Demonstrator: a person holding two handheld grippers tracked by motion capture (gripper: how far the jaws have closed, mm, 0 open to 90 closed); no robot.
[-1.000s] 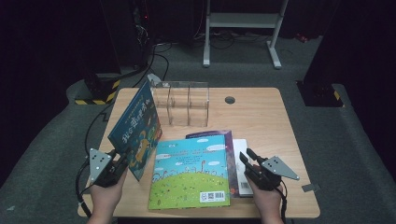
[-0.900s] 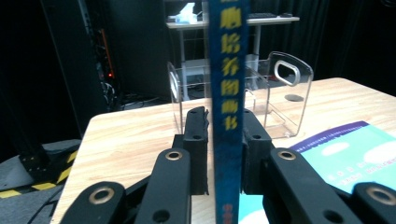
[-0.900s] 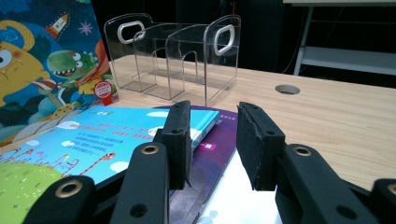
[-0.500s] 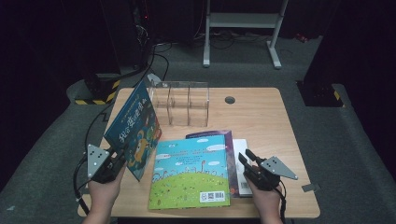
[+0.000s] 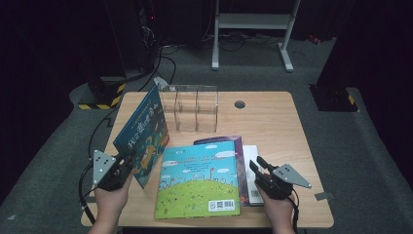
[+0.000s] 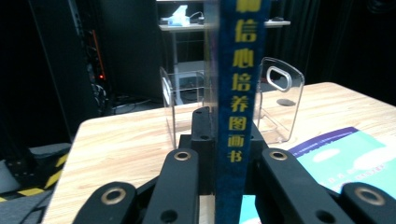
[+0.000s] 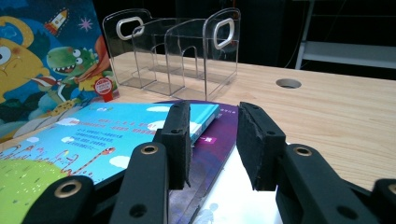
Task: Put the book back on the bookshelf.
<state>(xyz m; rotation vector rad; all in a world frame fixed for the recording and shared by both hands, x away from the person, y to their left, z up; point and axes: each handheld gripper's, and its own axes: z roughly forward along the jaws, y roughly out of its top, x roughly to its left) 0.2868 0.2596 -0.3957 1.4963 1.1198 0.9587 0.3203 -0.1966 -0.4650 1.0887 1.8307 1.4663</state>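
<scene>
We seem to be in a dark lab: a wooden table (image 5: pixel 272 117) on grey carpet, equipment racks with cables (image 5: pixel 146 29), hazard-striped tape (image 5: pixel 104 95) behind.

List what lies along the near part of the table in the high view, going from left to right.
left gripper → blue picture book tilted up in its jaws → green and blue book lying flat → purple book beneath it → white book → right gripper
</scene>
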